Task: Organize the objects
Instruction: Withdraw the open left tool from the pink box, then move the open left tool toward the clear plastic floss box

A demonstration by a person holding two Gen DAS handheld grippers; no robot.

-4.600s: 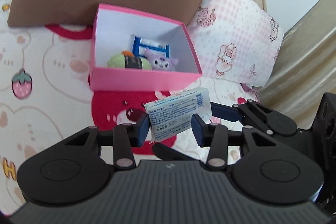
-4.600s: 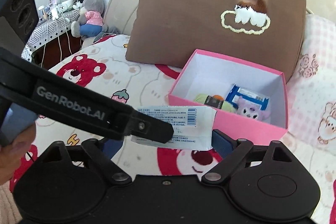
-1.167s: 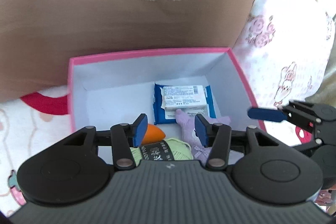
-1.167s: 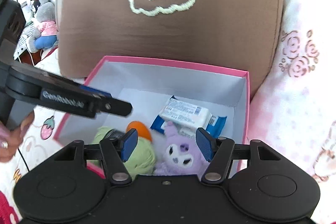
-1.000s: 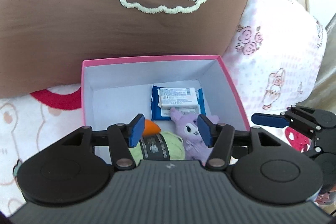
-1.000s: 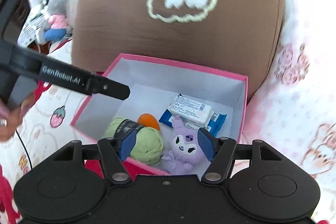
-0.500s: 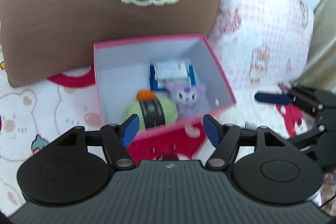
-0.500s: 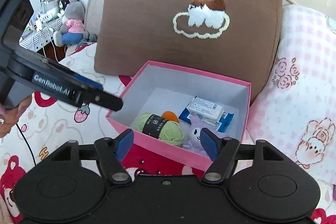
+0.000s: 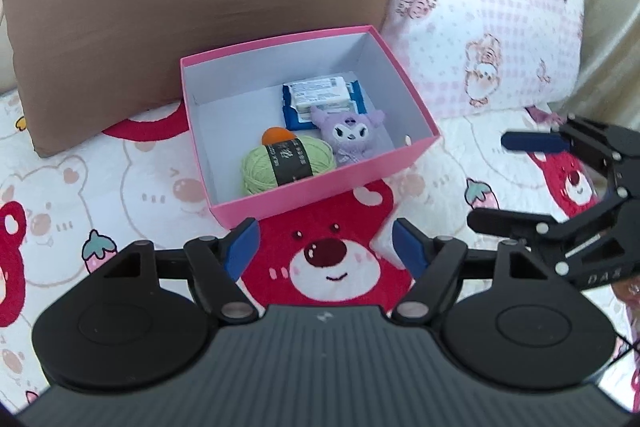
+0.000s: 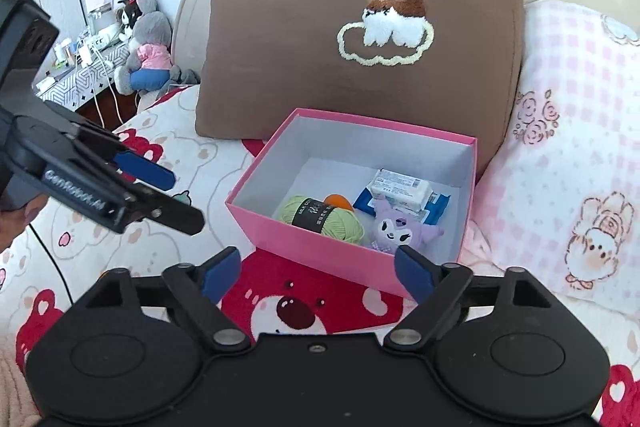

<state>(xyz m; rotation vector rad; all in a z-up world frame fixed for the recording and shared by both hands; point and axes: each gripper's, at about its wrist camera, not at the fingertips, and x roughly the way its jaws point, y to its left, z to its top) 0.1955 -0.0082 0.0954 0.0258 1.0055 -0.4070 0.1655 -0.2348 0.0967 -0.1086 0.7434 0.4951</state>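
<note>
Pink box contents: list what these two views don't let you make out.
- Blue packet: mostly covered by the white pack and purple plush, both views.
- Orange thing: only its top shows behind the green yarn ball; cannot tell what it is.
- White pack's print: too small to read.
- Pink box floor near its front wall: hidden by that wall, right wrist view.
</note>
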